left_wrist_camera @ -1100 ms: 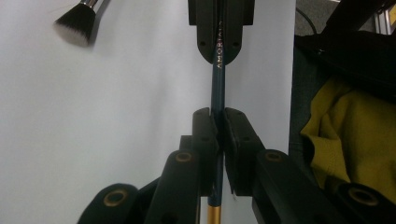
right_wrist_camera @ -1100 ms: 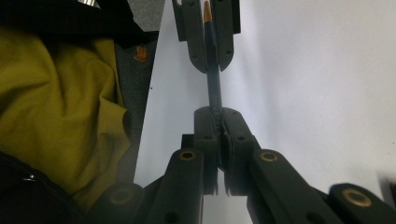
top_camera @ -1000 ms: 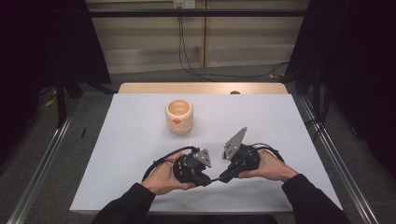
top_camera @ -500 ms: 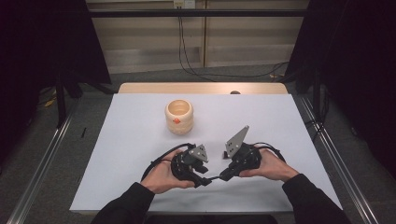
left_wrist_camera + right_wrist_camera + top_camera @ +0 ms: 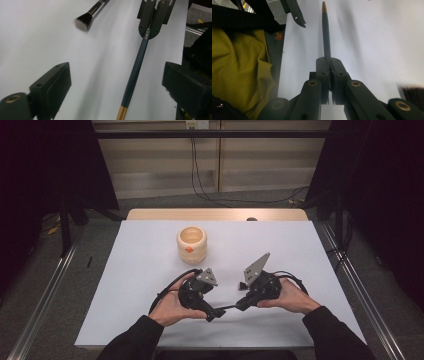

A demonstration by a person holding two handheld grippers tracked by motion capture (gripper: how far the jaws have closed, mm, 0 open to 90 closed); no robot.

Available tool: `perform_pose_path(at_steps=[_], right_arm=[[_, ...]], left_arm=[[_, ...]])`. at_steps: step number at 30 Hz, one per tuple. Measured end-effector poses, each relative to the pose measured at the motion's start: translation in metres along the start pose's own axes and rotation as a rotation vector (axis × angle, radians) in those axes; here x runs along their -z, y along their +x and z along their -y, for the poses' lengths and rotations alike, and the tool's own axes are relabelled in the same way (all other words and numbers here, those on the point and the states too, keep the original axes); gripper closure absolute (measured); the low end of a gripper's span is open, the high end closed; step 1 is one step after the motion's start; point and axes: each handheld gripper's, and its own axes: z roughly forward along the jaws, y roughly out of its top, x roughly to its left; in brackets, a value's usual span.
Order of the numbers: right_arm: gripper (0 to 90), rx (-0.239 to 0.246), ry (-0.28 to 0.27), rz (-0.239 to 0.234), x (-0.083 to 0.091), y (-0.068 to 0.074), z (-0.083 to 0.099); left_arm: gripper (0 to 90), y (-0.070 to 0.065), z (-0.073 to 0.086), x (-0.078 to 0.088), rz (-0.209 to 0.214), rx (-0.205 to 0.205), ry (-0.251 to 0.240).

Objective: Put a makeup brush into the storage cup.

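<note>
one slim, dark brush handle (image 5: 326,37), gold-tipped, on smooth white table (image 5: 150,270).

1. High view: fixed above the person's side, looking forward and down over the whole white table (image 5: 150,270); far off.
2. Left gripper view: rides the left gripper (image 5: 212,312), looks along its jaws, close to the tabletop.
3. Right gripper view: rides the right gripper (image 5: 241,304), equally close.
4. Shared: the dark brush handle (image 5: 136,67), seen from opposite ends in both gripper views.

Wooden cup (image 5: 192,243) on white table (image 5: 310,255).
</note>
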Motion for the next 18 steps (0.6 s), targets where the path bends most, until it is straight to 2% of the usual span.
perform_pose_path(at_steps=[1, 2, 3, 5, 6, 7, 8, 10, 11, 12, 13, 14, 15, 16, 18], right_arm=[[86.2, -0.008, 0.001, 0.002, 0.001, 0.0, 0.0], [86.2, -0.007, -0.004, 0.008, 0.001, 0.0, 0.001], [86.2, -0.012, -0.007, 0.003, 0.001, 0.0, 0.002], [86.2, -0.014, -0.006, 0.005, 0.0, 0.0, 0.002], [86.2, -0.022, -0.011, 0.013, 0.002, 0.0, 0.003], [86.2, -0.023, -0.014, 0.018, 0.002, 0.0, 0.003], [86.2, -0.028, -0.02, 0.024, 0.004, 0.0, 0.004], [86.2, -0.03, -0.033, 0.032, 0.006, 0.001, 0.005], [86.2, -0.035, -0.038, 0.037, 0.007, 0.001, 0.005], [86.2, -0.034, -0.045, 0.031, 0.008, 0.001, 0.007], [86.2, -0.034, -0.045, 0.031, 0.008, 0.001, 0.007], [86.2, -0.045, -0.047, 0.054, 0.009, 0.001, 0.009], [86.2, -0.063, -0.052, 0.069, 0.009, 0.0, 0.013], [86.2, -0.063, -0.052, 0.069, 0.009, 0.0, 0.013], [86.2, -0.074, -0.057, 0.061, 0.009, 0.0, 0.017]], left_arm=[[4.7, -0.001, 0.0, 0.0, -0.001, 0.023, -0.021], [4.4, 0.0, 0.001, 0.002, -0.001, -0.002, -0.022], [4.4, -0.001, 0.001, 0.002, 0.004, 0.005, -0.041], [4.3, -0.001, 0.002, 0.003, 0.003, 0.007, -0.042], [4.2, 0.0, 0.003, 0.005, -0.005, -0.013, -0.043], [4.1, -0.001, 0.004, 0.004, -0.008, 0.008, -0.07], [4.1, 0.001, 0.004, 0.005, -0.013, 0.0, -0.065], [3.9, 0.001, 0.005, 0.007, -0.039, 0.025, -0.074], [3.9, 0.002, 0.007, 0.007, -0.037, 0.033, -0.088], [4.2, 0.001, 0.008, 0.007, -0.047, 0.069, -0.112], [4.2, 0.001, 0.008, 0.007, -0.047, 0.069, -0.112], [4.2, 0.001, 0.01, 0.007, -0.051, 0.082, -0.134], [4.3, 0.001, 0.011, 0.009, -0.067, 0.08, -0.132], [4.3, 0.002, 0.013, 0.01, -0.066, 0.082, -0.147], [4.3, 0.001, 0.015, 0.01, -0.09, 0.081, -0.144]])
